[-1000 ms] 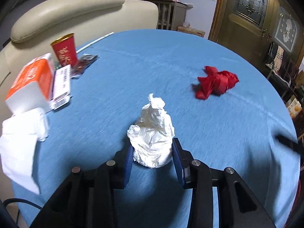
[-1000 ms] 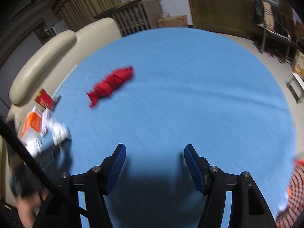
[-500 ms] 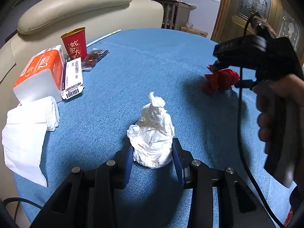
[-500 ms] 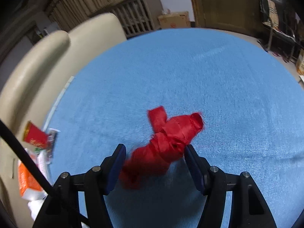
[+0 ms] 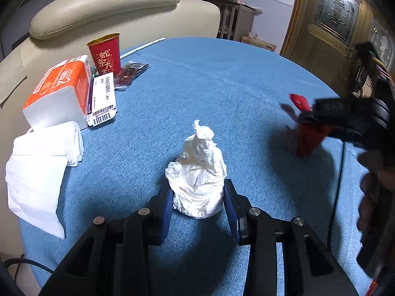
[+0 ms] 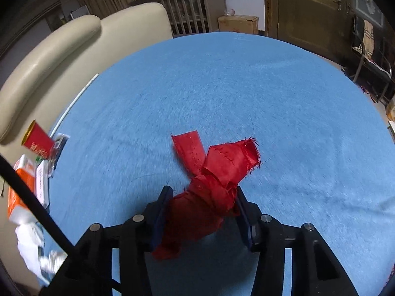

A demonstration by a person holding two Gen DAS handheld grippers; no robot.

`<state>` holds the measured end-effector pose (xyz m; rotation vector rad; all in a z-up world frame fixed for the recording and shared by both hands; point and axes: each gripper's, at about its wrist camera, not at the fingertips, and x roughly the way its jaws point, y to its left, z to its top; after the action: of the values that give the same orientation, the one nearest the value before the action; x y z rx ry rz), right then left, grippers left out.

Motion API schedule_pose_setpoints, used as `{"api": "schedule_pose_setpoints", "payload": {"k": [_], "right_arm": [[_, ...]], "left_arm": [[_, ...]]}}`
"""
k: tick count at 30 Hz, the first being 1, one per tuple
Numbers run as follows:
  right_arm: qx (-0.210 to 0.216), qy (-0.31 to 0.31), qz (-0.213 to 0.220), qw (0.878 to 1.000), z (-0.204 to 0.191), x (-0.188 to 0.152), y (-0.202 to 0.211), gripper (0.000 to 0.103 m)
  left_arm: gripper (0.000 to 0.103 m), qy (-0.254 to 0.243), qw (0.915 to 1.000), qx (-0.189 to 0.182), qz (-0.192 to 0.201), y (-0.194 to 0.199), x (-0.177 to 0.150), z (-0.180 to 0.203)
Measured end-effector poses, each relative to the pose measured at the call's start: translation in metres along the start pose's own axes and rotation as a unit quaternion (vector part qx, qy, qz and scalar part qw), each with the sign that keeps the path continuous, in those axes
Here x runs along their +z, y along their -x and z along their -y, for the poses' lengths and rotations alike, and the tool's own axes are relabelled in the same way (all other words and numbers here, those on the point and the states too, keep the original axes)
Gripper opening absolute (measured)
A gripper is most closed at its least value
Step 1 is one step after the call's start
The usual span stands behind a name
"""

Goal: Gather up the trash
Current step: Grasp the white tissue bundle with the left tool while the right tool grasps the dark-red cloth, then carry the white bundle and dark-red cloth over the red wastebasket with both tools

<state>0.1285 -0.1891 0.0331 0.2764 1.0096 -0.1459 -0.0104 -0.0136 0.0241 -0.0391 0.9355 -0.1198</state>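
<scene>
My left gripper (image 5: 197, 203) is shut on a crumpled white tissue wad (image 5: 197, 175), held just over the blue tablecloth (image 5: 222, 79). My right gripper (image 6: 202, 204) is shut on a crumpled red ribbon scrap (image 6: 214, 185), whose frayed ends stick out past the fingers. In the left wrist view the right gripper (image 5: 308, 125) shows at the right with the red ribbon scrap (image 5: 308, 140) hanging from it, lifted off the cloth.
At the table's left stand a red paper cup (image 5: 105, 54), an orange tissue pack (image 5: 59, 91), a white labelled box (image 5: 101, 98), a dark wrapper (image 5: 130, 74) and a stack of white napkins (image 5: 42, 162). A cream sofa (image 5: 106, 2) lies behind the table.
My right gripper swung over to the red ribbon scrap, closed on it and lifted it. My left gripper stayed shut on the tissue wad, hardly moving.
</scene>
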Motion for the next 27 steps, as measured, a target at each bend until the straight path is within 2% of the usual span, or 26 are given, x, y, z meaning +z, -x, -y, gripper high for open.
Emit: {"api": "schedule_pose_setpoints", "payload": {"k": [7, 12, 27], "right_arm": [[0.029, 0.014, 0.01, 0.999, 0.001, -0.035, 0.033, 0.052], [0.046, 0.03, 0.015, 0.998, 0.002, -0.072, 0.061, 0.052], [0.06, 0.021, 0.052, 0.997, 0.021, -0.148, 0.126, 0.052]], "left_arm": [[0.041, -0.007, 0.9999, 0.007, 0.011, 0.019, -0.007, 0.005], [0.041, -0.014, 0.9998, 0.008, 0.013, 0.032, -0.017, 0.01], [0.041, -0.037, 0.9989, 0.005, 0.027, 0.079, -0.043, 0.025]]}}
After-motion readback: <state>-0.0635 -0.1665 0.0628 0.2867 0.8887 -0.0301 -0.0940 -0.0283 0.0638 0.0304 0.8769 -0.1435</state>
